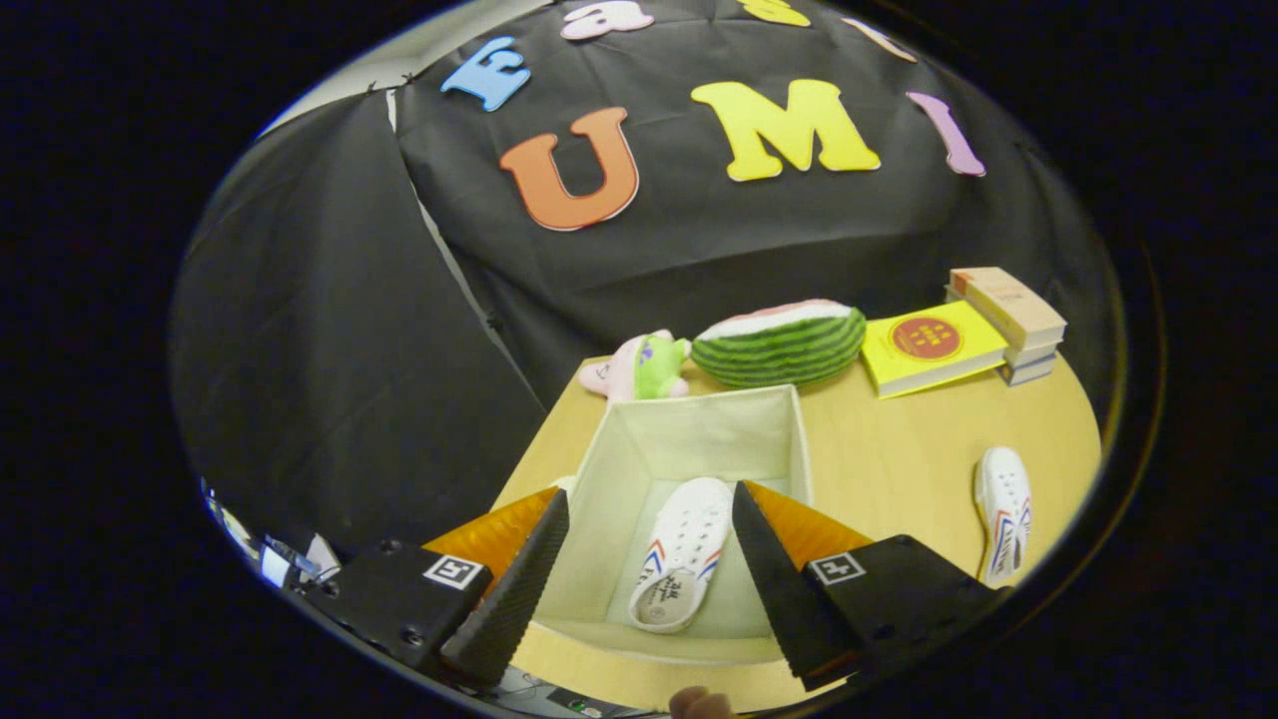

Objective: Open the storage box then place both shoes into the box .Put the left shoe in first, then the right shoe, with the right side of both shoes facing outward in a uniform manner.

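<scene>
An open cream fabric storage box (619, 449) stands on the wooden table. One white shoe (684, 554) with red and blue stripes lies inside it, sole down, on the box floor. My gripper (649, 504) hovers above the box, open, with nothing between its fingers; the shoe in the box shows in the gap between them. The second white shoe (1003, 509) lies on the table to the right of the box, beyond the right finger.
Behind the box lie a watermelon plush (781, 345) and a small pink and green plush toy (639, 367). A yellow book (929, 348) and a stack of books (1008, 320) sit at the far right of the table (899, 449).
</scene>
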`<state>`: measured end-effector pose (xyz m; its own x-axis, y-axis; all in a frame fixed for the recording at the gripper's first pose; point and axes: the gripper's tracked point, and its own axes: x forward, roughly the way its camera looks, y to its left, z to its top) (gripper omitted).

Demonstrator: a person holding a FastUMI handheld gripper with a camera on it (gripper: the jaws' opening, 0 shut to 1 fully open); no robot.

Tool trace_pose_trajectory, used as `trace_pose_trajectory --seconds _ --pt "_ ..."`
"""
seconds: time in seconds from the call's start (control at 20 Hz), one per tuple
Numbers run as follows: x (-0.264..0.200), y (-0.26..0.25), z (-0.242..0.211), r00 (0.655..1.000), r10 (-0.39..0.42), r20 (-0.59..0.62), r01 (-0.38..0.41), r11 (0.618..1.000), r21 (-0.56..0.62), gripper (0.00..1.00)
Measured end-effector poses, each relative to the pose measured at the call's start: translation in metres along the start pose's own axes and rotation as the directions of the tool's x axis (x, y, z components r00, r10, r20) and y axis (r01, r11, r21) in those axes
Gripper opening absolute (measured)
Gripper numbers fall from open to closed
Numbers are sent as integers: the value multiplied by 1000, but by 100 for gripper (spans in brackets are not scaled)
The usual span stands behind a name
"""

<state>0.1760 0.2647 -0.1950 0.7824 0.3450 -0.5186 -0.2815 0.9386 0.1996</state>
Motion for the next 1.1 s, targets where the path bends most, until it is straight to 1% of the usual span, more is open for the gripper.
trace_pose_trajectory --seconds 0.15,0.3,0.35,0.45,0.55,0.7,0.85,0.95,1.1 --pt "-30 -39 18 999 -46 25 47 999 -18 100" --pt "-61 -93 35 991 -129 38 131 990 -47 100" --pt "-70 -110 38 987 -158 39 160 986 -39 100" --pt "-86 -147 45 976 -216 39 218 974 -61 100" --pt "-95 -183 43 963 -269 18 269 960 -77 100" --pt "-109 -235 32 949 -312 -52 309 949 -63 100" --pt "-115 -294 19 909 -403 -112 397 915 -67 100" --pt "-115 -327 5 883 -440 -163 429 898 -98 100" --pt "-110 -364 -29 834 -476 -280 444 879 -172 100"
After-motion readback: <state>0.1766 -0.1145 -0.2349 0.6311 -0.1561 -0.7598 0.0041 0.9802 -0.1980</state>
